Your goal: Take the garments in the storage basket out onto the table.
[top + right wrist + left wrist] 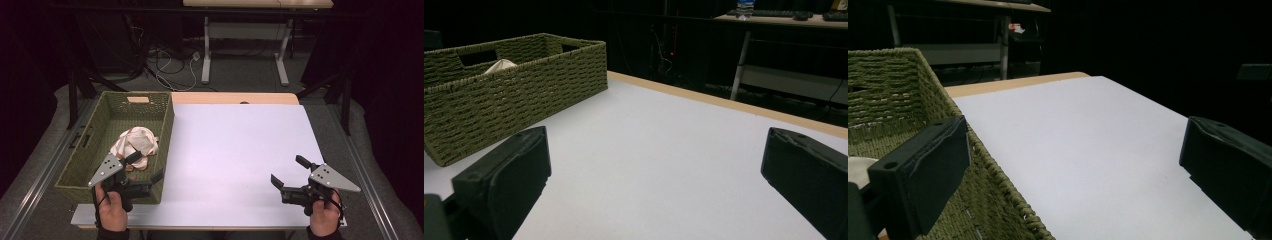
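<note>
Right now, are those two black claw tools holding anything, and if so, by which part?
Nothing is held. The left gripper has its jaws open astride the green basket's wall, and the right gripper is open above the white table.

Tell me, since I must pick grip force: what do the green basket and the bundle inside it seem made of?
The basket looks like woven fibre, perhaps seagrass or paper cord: matte olive strands in braided rows. The bundle looks like soft cloth, cream with pinkish patches, crumpled into folds; the exact fabric cannot be told.

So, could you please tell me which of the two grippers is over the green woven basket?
The left gripper: one jaw stands over the basket; the right gripper hovers over the white table.
</note>
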### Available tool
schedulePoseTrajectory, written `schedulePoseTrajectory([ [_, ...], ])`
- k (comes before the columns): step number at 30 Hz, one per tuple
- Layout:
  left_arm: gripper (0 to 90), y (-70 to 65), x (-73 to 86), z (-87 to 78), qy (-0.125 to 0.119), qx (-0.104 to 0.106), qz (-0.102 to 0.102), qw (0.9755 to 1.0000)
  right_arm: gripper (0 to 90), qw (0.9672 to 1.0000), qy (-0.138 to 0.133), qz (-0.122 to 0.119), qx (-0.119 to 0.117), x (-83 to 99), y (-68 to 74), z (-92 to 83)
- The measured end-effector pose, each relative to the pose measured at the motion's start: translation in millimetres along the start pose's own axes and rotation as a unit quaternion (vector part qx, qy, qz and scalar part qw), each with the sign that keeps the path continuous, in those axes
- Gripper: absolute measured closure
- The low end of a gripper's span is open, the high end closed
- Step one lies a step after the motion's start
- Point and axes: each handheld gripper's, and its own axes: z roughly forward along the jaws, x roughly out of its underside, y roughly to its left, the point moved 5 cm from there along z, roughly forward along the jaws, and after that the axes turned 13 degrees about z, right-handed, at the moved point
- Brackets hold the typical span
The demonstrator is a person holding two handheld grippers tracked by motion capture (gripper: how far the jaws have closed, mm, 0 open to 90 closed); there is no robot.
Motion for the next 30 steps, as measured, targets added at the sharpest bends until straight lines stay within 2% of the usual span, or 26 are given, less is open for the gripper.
schedulePoseTrajectory([
  [4,0.0,1.9,-0.7,0.1,0.005,0.008,-0.008,0.9999,0.0,1.0000,0.006,0.000,-0.004,3.1,-2.3,1.5],
  [8,0.0,2.3,-2.4,1.5,0.009,0.000,-0.007,0.9999,0.0,0.9999,0.016,0.002,-0.001,6.8,-3.6,5.1],
  [11,0.0,3.6,-2.7,2.0,0.026,0.004,-0.011,0.9996,0.0,0.9998,0.019,-0.002,0.001,6.8,-2.6,6.1],
  [13,0.0,5.4,-2.6,2.8,0.037,-0.002,-0.017,0.9992,0.0,0.9997,0.022,-0.006,0.001,7.7,-1.8,6.7],
  [16,0.0,8.7,-4.1,2.4,0.048,-0.003,-0.015,0.9987,0.0,0.9997,0.022,-0.011,0.005,9.1,-0.6,7.5],
  [19,0.0,13.1,-6.0,2.9,0.042,-0.001,-0.035,0.9985,0.0,0.9993,0.030,-0.018,0.010,10.6,-2.4,7.1],
  [21,0.0,17.1,-6.0,3.2,0.044,0.005,-0.042,0.9981,0.0,0.9993,0.032,-0.016,0.013,11.2,-4.9,6.7],
  [23,0.0,20.8,-5.2,3.6,0.047,-0.001,-0.032,0.9984,0.0,0.9994,0.030,-0.008,0.016,12.0,-7.4,6.7],
  [24,0.0,22.3,-6.2,3.7,0.049,0.001,-0.034,0.9982,0.0,0.9994,0.031,-0.006,0.016,12.4,-8.9,6.5],
  [28,0.0,31.5,-10.1,4.8,0.072,-0.012,-0.020,0.9971,0.0,0.9992,0.035,-0.003,0.022,14.7,-11.9,6.3],
  [30,0.0,34.7,-13.5,5.3,0.073,-0.011,-0.027,0.9969,0.0,0.9991,0.036,-0.001,0.023,15.1,-12.5,6.1],
])
